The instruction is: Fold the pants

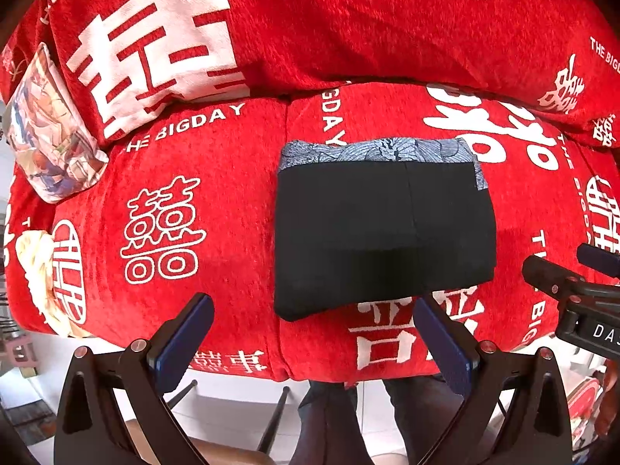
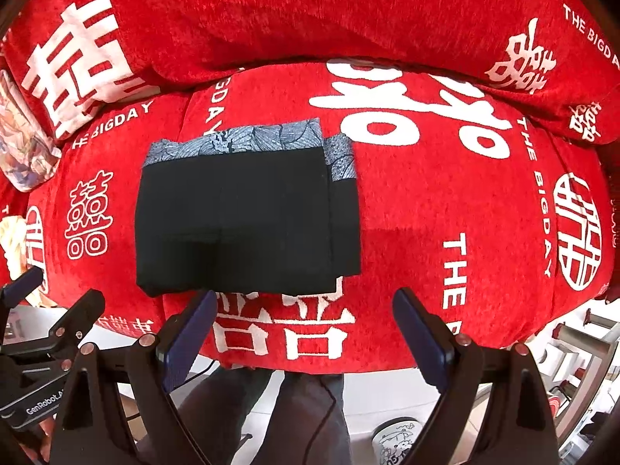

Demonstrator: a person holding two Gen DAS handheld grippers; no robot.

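The pants (image 1: pixel 383 224) lie as a compact black rectangle on the red sofa cushion (image 1: pixel 217 193), just ahead of both claws, with a blue-grey patterned band showing along the far edge at about 12 o'clock of the bundle. Judged from this, the folding looks nearly or wholly done: the layers are stacked and squared, with only a slight offset at the 3 o'clock side, where a second black layer and a strip of the patterned band stick out past the top layer. What might remain is a small tidy of that edge, or nothing at all. The left claw (image 1: pixel 310 333) hangs just short of the bundle's near edge, its jaws spread wide and holding nothing. The right claw (image 2: pixel 306 329) is likewise wide open and empty, just short of the near edge of the pants (image 2: pixel 240 213). The right wrist view shows the offset layer at 3 o'clock clearly, and a printed cup (image 2: pixel 395 441) on the floor at 5 o'clock; the left view shows that edge only as a thin sliver. The left wrist view shows more of the printed pillow (image 1: pixel 50 131) at 9 o'clock and the right claw entering at 3 o'clock, while the right view has the left claw at 8 o'clock.
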